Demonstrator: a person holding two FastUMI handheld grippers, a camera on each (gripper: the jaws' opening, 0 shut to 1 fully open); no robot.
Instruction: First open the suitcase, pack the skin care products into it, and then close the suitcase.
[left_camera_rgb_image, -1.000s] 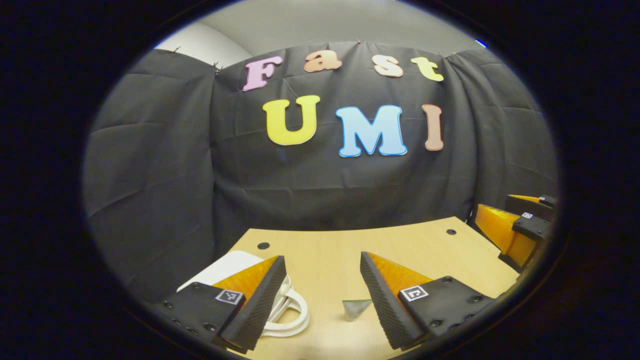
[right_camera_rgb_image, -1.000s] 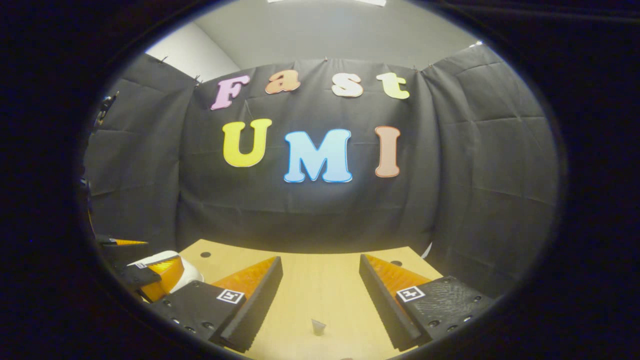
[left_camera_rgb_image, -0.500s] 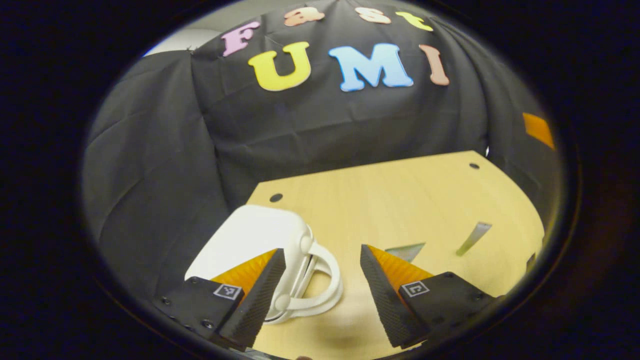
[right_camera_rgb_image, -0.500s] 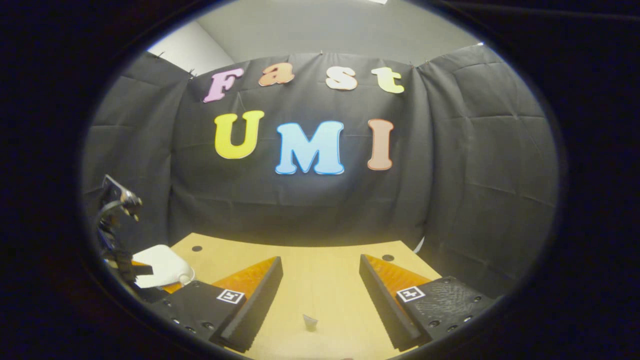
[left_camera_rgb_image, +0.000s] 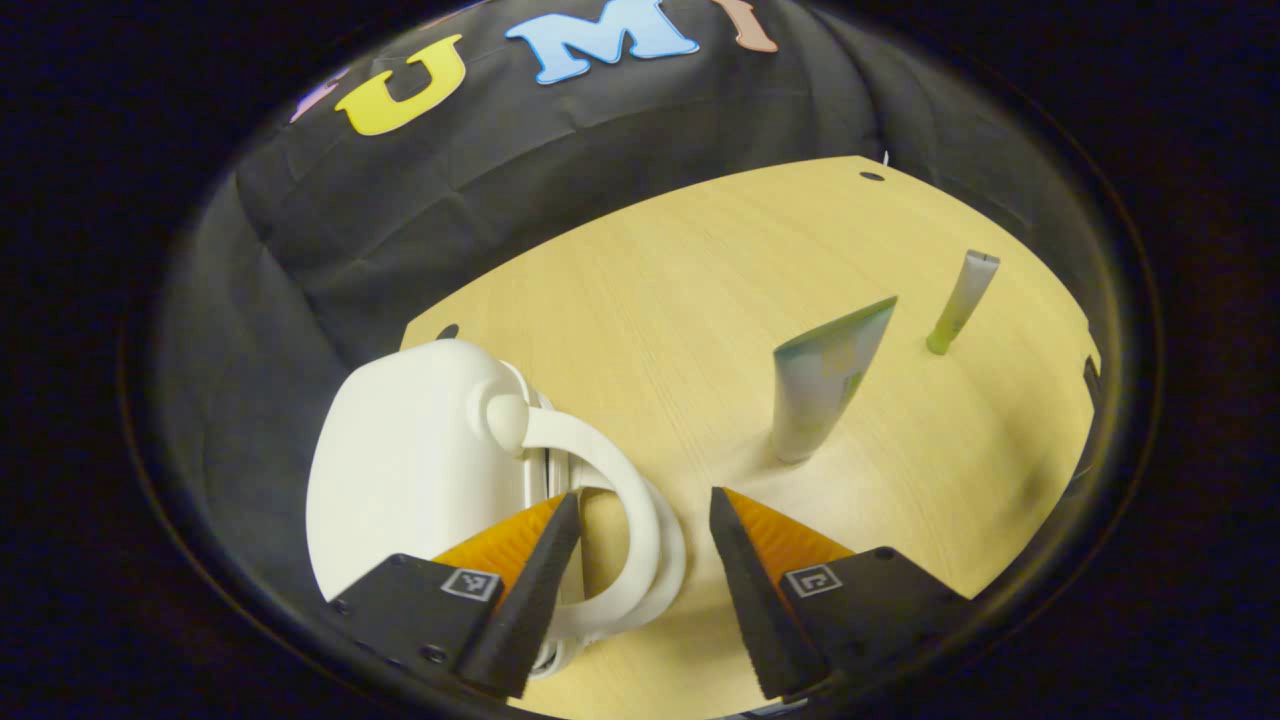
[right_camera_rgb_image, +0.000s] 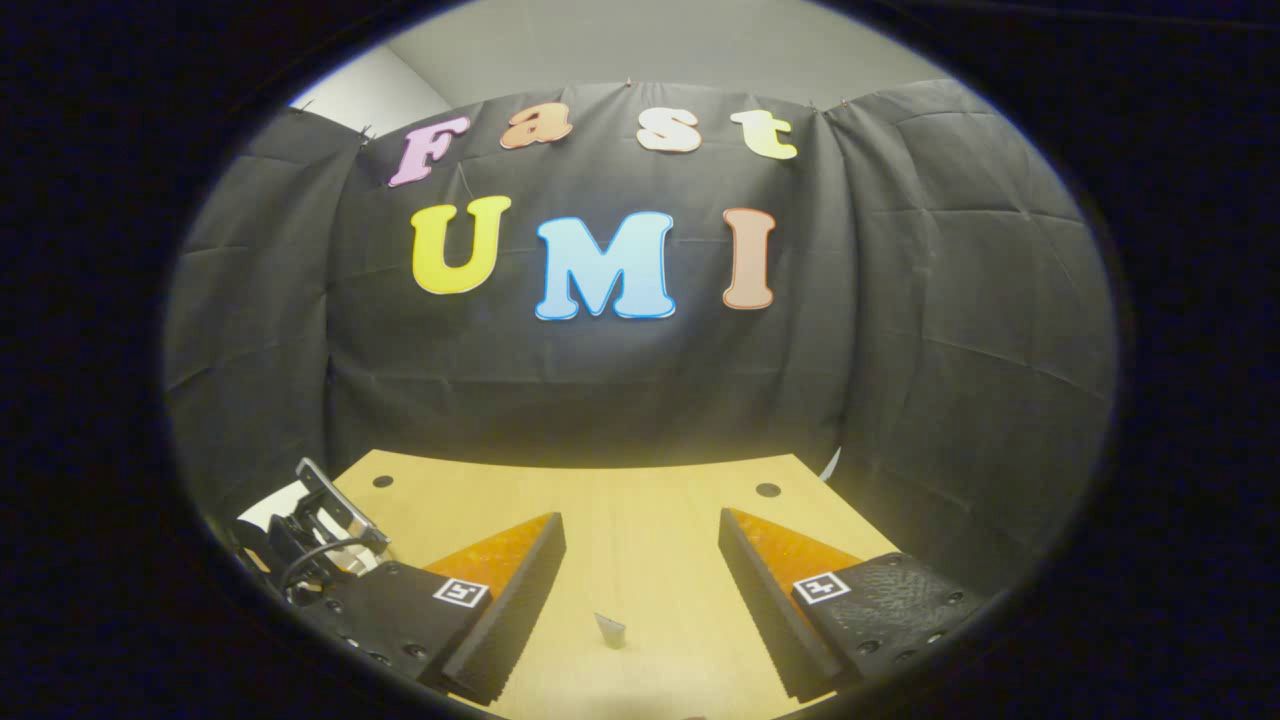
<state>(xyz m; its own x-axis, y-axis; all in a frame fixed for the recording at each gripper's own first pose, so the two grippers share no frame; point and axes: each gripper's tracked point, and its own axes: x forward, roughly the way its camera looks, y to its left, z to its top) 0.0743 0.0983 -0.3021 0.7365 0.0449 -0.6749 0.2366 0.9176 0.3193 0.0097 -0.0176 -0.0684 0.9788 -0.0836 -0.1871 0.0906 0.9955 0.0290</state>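
In the left gripper view a small white hard-shell suitcase (left_camera_rgb_image: 410, 470) lies closed on the wooden table (left_camera_rgb_image: 690, 290), its looped handle (left_camera_rgb_image: 600, 455) facing me. My left gripper (left_camera_rgb_image: 640, 498) is open and tilted down over it, with the handle loop between the fingers and nothing pressed. A green-and-white skin care tube (left_camera_rgb_image: 825, 385) stands upright to the right of the suitcase. Farther right stands a slimmer pale green tube (left_camera_rgb_image: 960, 300). My right gripper (right_camera_rgb_image: 640, 520) hangs open above the table, with the top of a tube (right_camera_rgb_image: 608, 630) low between its fingers.
The booth's black cloth wall (right_camera_rgb_image: 900, 330) closes off the back and sides of the table. In the right gripper view the left gripper's body (right_camera_rgb_image: 320, 525) shows at the far left, over a bit of the white suitcase (right_camera_rgb_image: 262, 510). Small dark holes (right_camera_rgb_image: 768, 490) mark the table's far corners.
The left gripper has tipped downward and closed in on the suitcase, so its handle now lies between the fingers. The right gripper has barely moved, drifting slightly.
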